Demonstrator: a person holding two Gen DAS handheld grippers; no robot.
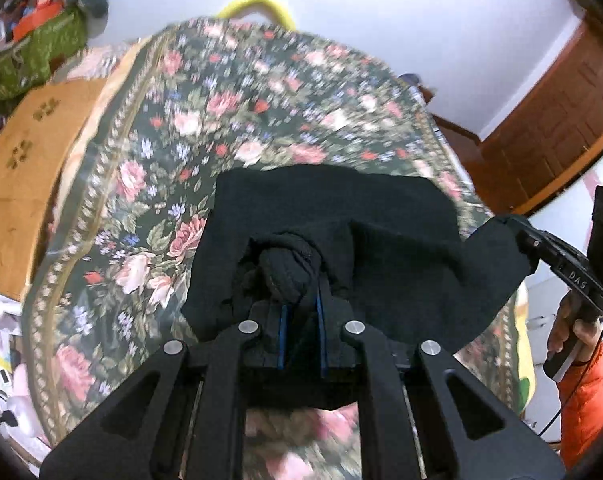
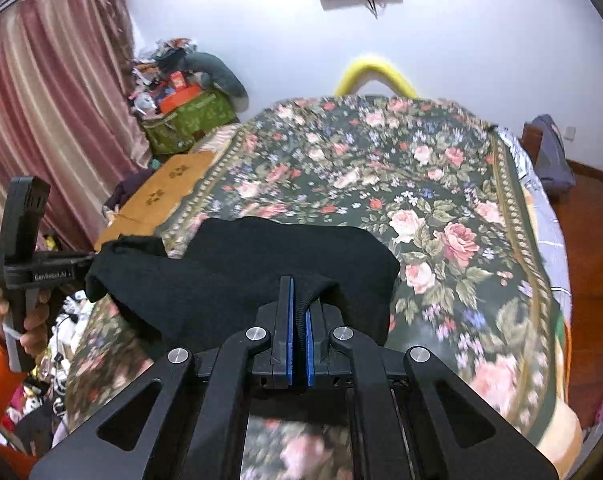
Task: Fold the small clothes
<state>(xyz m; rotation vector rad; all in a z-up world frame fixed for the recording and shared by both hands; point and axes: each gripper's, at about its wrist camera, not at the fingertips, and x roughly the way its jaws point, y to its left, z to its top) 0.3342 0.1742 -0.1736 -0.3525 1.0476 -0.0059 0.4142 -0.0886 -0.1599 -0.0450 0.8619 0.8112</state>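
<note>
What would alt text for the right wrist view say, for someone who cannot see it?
The right gripper, in the foreground, is shut on an edge of a black garment lifted over a floral bedspread. At far left, the left gripper pinches the garment's other end, held by a hand in an orange sleeve.

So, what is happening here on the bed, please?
A person holds a two-finger gripper in each hand and is folding a small black garment over a bed with a floral bedspread. The left gripper is clamped on a bunched part of the cloth, and the right gripper is clamped on another edge. The near side of the garment is lifted between them, while its far part lies on the bedspread. The fold does not look finished yet.
</note>
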